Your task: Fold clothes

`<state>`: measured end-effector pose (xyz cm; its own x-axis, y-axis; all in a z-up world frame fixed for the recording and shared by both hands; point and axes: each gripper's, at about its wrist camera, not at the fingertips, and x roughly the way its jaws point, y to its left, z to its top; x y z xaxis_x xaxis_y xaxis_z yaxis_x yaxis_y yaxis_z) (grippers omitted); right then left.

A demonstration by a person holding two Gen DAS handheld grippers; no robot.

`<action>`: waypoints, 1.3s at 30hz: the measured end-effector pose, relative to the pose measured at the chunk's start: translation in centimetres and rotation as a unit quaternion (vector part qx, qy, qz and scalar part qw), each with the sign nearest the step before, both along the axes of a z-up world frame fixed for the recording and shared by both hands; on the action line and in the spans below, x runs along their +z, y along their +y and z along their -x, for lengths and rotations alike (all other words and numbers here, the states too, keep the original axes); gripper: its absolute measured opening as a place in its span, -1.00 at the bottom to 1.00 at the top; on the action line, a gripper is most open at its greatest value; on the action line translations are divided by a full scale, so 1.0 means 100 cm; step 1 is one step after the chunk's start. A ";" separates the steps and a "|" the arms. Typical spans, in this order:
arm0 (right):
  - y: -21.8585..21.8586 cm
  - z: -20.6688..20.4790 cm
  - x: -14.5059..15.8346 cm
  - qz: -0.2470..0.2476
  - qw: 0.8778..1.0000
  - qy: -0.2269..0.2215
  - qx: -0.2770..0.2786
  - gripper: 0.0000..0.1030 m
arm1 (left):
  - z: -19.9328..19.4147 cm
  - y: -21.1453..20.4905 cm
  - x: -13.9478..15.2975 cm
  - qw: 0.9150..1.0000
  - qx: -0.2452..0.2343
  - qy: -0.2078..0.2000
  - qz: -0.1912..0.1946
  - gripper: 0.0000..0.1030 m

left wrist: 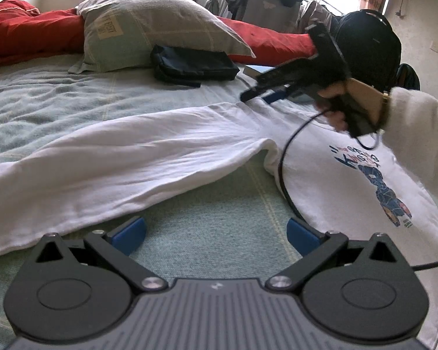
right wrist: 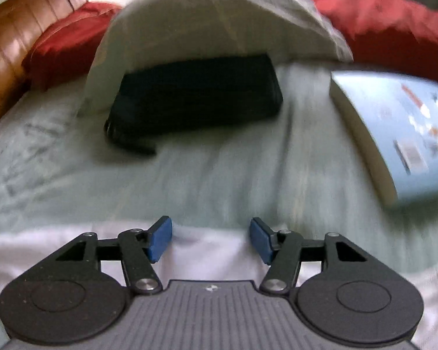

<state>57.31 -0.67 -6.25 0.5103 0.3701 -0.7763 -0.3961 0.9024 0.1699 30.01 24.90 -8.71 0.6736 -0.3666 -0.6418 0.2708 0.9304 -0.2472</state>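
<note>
White cotton is lying spread across the pale green bedsheet: a long-sleeved shirt with a blue print on its chest. Its sleeve is stretching away just beyond the left gripper, whose jaws are standing wide apart over bare sheet, holding nothing. At the shirt's far edge, the right gripper is hovering with its blue pads parted, cloth showing beneath and between them but not being pinched.
</note>
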 end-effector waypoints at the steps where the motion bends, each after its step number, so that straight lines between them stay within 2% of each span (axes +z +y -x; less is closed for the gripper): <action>1: 0.001 0.000 0.003 0.008 1.000 -0.007 -0.001 0.26 | 0.000 0.000 0.000 1.000 0.000 0.000 0.001 0.98; 3: -0.001 0.007 0.013 0.016 1.000 -0.023 -0.004 0.32 | 0.000 0.000 0.000 1.000 0.000 0.000 0.002 0.98; 5: -0.013 0.023 0.029 0.011 0.999 -0.029 -0.010 0.58 | 0.000 0.001 0.000 1.000 0.000 -0.001 0.002 0.98; 6: -0.018 0.033 0.036 0.016 0.999 -0.028 -0.014 0.78 | 0.000 0.000 0.000 1.000 0.000 -0.001 0.001 0.98; 7: -0.021 0.041 0.040 0.026 0.999 -0.024 -0.013 0.87 | 0.000 0.000 0.000 1.000 0.000 -0.001 0.000 0.98; 10: -0.029 0.062 0.037 0.067 0.998 -0.001 -0.017 0.90 | 0.000 -0.001 -0.001 1.000 0.000 -0.003 -0.004 0.98; 14: -0.035 0.063 0.008 0.100 0.993 0.025 -0.048 0.91 | 0.000 -0.001 -0.001 1.000 0.000 -0.003 -0.005 0.98; 15: -0.035 0.058 0.002 0.097 0.993 0.020 -0.060 1.00 | 0.000 -0.001 -0.001 1.000 0.000 -0.003 -0.005 0.98; 18: -0.034 0.039 -0.009 0.083 0.992 0.000 -0.091 1.00 | 0.000 -0.001 -0.002 1.000 0.000 -0.003 -0.006 0.98; 21: -0.028 0.020 -0.009 0.092 0.991 -0.015 -0.094 1.00 | -0.001 -0.002 -0.002 1.000 0.001 -0.003 -0.007 0.98; 25: -0.035 0.017 0.003 0.064 0.993 -0.004 -0.098 1.00 | -0.002 -0.002 0.000 1.000 0.004 0.000 -0.004 0.98; 29: -0.039 0.061 0.035 0.020 0.998 0.015 -0.061 1.00 | -0.001 0.000 0.008 1.000 0.015 0.006 -0.001 0.98; 33: -0.041 0.121 0.056 -0.008 0.999 0.033 0.000 1.00 | 0.016 0.005 0.032 0.999 0.035 -0.011 -0.022 0.98; 35: -0.041 0.151 0.058 -0.014 0.998 0.042 0.033 1.00 | 0.024 0.014 0.044 0.998 0.050 -0.024 -0.032 0.98; 39: -0.042 0.197 0.041 -0.032 0.995 0.065 0.061 1.00 | 0.030 0.044 0.055 0.993 0.098 -0.039 -0.057 0.98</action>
<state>37.66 -4.82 -2.12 0.3553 0.4743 -0.8055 -0.4726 0.8346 0.2830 27.04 29.27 -3.22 0.7744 -0.1522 -0.6141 0.0962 0.9877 -0.1234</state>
